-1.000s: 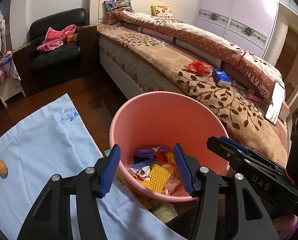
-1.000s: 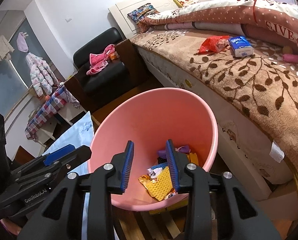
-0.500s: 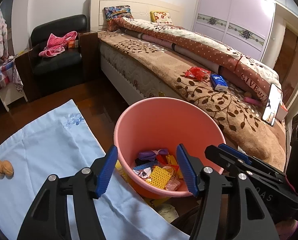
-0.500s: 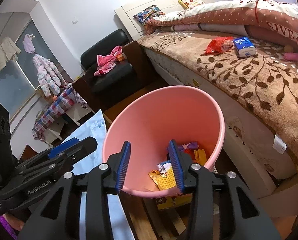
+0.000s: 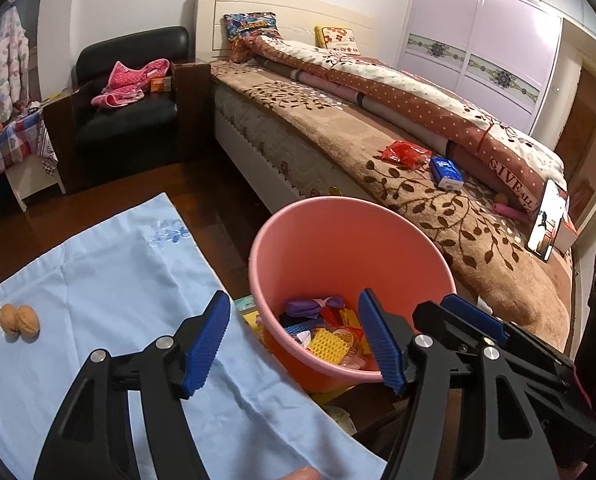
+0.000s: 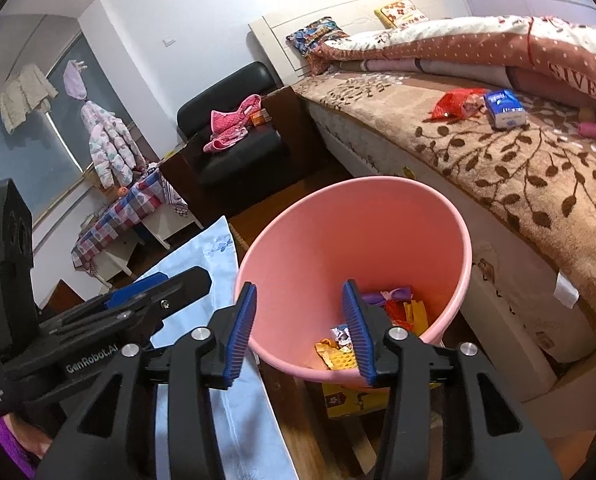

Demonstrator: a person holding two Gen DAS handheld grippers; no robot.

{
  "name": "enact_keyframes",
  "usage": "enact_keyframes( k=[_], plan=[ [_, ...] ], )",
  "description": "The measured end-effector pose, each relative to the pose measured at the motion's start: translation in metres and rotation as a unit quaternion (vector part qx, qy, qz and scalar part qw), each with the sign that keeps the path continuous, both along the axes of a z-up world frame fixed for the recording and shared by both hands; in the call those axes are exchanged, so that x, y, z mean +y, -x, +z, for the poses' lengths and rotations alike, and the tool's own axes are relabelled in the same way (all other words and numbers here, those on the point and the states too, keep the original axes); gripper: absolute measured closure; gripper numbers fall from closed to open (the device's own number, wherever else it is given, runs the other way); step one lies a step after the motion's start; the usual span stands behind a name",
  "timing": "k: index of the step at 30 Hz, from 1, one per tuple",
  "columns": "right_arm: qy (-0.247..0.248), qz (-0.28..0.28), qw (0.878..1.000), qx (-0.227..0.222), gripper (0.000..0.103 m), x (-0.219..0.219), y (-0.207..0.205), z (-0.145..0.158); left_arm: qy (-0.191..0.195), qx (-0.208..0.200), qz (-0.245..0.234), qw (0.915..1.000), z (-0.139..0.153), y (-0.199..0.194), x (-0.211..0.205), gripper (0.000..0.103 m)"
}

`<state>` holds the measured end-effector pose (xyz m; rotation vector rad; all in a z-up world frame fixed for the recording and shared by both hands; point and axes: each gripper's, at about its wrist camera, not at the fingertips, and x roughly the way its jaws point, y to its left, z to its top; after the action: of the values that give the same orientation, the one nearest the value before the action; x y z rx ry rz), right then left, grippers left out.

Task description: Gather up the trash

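Left gripper (image 5: 293, 338): jaws spread wide, just been opening, nothing between the blue pads; it hangs over the near rim of the bin and the edge of the cloth. Right gripper (image 6: 298, 330): jaws partly apart, likewise just been opening, nothing between them; it hangs over the near rim of the bin, just beside the left gripper. Bin (image 5: 322, 240): pink, round, upright, standing on the floor between the cloth and the bed. Trash (image 5: 330, 332): a loose heap at the bottom of the bin, including a yellow mesh piece, a purple wrapper and red and yellow scraps. Cloth (image 5: 97, 280): light blue, spread flat left of the bin, its edge close to the bin's side. Walnuts (image 5: 19, 319): two, touching, on the cloth, well apart from the bin. Bed (image 5: 418, 208): brown leaf-pattern blanket, a rolled dotted quilt along its far side. Red wrapper (image 5: 405, 153): on the blanket, touching or just beside a blue packet (image 5: 445, 169). Phone (image 5: 548, 220): upright, screen lit, near the foot of the bed. Armchair (image 5: 129, 120): black, by the bedhead, pink clothing on its seat.
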<state>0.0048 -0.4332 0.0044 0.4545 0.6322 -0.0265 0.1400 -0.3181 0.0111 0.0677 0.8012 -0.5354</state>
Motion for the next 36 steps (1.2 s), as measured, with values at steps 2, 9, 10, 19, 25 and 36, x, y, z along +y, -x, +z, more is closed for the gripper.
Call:
enact_keyframes(
  k=[2,9,10,19,25,36],
  plan=[
    [0.007,0.0,1.0,-0.006,0.055,0.003,0.001,0.003,0.0,-0.002,0.005,1.0,0.002,0.001,0.004,0.036],
    [0.025,-0.002,0.999,-0.02,0.054,0.013,0.005,0.011,0.004,-0.01,0.028,0.9995,0.007,0.007,0.023,0.035],
    [0.031,-0.003,0.999,-0.022,0.054,0.015,0.006,0.012,0.005,-0.011,0.031,0.9994,0.008,0.008,0.025,0.035],
    [0.059,0.003,0.998,-0.029,0.054,0.03,0.009,0.021,0.008,-0.023,0.054,0.9982,0.016,0.016,0.045,0.035],
    [0.072,0.012,0.997,-0.029,0.054,0.04,0.008,0.025,0.01,-0.03,0.067,0.9972,0.02,0.019,0.059,0.036],
    [0.085,0.025,0.996,-0.026,0.054,0.055,0.006,0.03,0.017,-0.03,0.087,0.9956,0.02,0.018,0.076,0.036]
  ],
)
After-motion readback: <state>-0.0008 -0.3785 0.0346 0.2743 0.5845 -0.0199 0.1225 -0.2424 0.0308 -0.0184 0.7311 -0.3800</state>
